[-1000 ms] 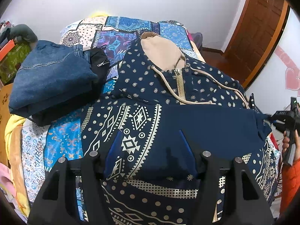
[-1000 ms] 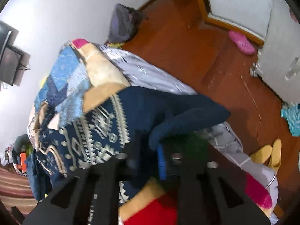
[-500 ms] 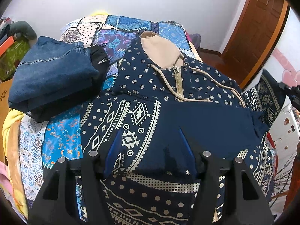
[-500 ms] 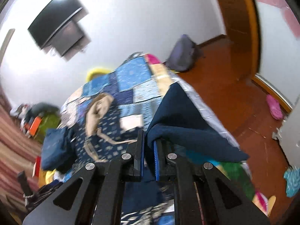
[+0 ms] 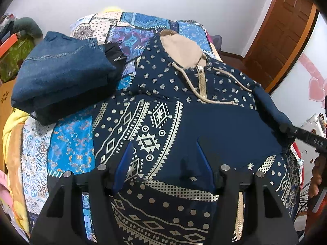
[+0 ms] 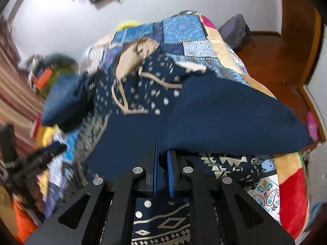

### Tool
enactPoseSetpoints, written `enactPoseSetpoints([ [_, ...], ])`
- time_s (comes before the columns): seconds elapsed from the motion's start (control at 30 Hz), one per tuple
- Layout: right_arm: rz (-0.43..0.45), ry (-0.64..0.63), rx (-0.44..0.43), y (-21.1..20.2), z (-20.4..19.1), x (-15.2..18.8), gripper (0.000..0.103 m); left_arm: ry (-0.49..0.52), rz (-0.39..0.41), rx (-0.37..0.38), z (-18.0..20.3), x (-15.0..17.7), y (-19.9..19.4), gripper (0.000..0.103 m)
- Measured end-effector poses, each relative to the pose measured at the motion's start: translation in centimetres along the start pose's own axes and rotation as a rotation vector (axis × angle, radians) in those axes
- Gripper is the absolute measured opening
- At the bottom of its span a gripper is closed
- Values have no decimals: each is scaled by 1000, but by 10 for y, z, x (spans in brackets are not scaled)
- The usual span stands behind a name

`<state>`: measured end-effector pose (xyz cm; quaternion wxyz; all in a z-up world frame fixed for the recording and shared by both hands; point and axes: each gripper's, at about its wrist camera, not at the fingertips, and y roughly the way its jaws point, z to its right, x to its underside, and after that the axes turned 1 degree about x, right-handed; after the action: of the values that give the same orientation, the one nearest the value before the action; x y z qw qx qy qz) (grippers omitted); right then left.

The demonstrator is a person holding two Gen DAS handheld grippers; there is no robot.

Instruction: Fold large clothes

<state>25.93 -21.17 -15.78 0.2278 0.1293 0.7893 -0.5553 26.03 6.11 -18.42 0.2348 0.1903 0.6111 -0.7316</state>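
A navy hoodie (image 5: 163, 122) with white geometric print, beige hood lining and zip lies face up on the bed. My left gripper (image 5: 163, 145) stands open just over its lower front, blue pads well apart. At the hoodie's right edge my right gripper (image 5: 306, 138) holds the plain navy sleeve (image 5: 271, 110). In the right wrist view the sleeve (image 6: 224, 118) drapes across the hoodie's body, its cuff end between the nearly closed pads of my right gripper (image 6: 161, 149). Those jaws are opening, with cloth still between them.
Folded jeans (image 5: 61, 71) on a black garment lie at the bed's left. The patchwork bedspread (image 5: 69, 143) covers the bed. A wooden door (image 5: 282, 30) and floor are to the right, with a grey backpack (image 6: 235, 32) by the wall. A hand (image 5: 316, 175) shows at the right edge.
My right gripper rolled and swung the sleeve from beside the bed's right edge up over the hoodie's front. The left gripper stayed put and open.
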Motion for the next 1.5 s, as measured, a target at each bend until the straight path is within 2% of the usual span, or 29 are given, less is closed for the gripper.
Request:
enactPoseSetpoints([
  [0.17, -64, 19, -2, -3, 9, 6, 14, 18, -11, -5, 7, 2, 4, 61],
  [0.23, -68, 34, -34, -12, 14, 8, 25, 30, -9, -7, 10, 2, 4, 61],
  [0.33, -33, 37, -18, -29, 16, 11, 45, 42, -9, -4, 15, 1, 5, 61],
  [0.47, 58, 81, 46, -56, 36, 8, 56, 46, -12, 3, 21, 0, 7, 61],
  [0.57, 114, 179, 84, -65, 61, 4, 60, 52, -12, 9, 25, -1, 8, 61],
  [0.7, 128, 367, 100, -62, 107, 4, 60, 68, -11, 1, 30, -1, 8, 61],
  [0.87, 82, 584, 70, -33, 157, 14, 60, 67, -17, -6, 29, -2, 10, 61],
  [1.03, 13, 699, -7, 2, 177, 22, 60, 55, -28, -11, 27, -2, 15, 61],
  [1.13, 28, 705, -12, 9, 179, 19, 60, 55, -29, -10, 27, -2, 16, 61],
  [1.17, 37, 705, -5, 10, 179, 17, 57, 56, -28, -11, 27, -2, 15, 61],
  [1.2, 40, 696, 12, 11, 179, 16, 49, 56, -28, -11, 27, -2, 15, 61],
  [1.23, 34, 672, 50, 11, 178, 12, 25, 57, -28, -12, 27, -2, 15, 61],
  [1.27, 27, 643, 100, 10, 175, 8, 7, 58, -27, -15, 27, -2, 15, 61],
  [1.4, 122, 528, 145, -18, 152, -5, 7, 67, -17, -19, 26, -2, 12, 61],
  [1.5, 207, 402, 158, -49, 117, -24, 7, 67, -12, -19, 23, -2, 11, 61],
])
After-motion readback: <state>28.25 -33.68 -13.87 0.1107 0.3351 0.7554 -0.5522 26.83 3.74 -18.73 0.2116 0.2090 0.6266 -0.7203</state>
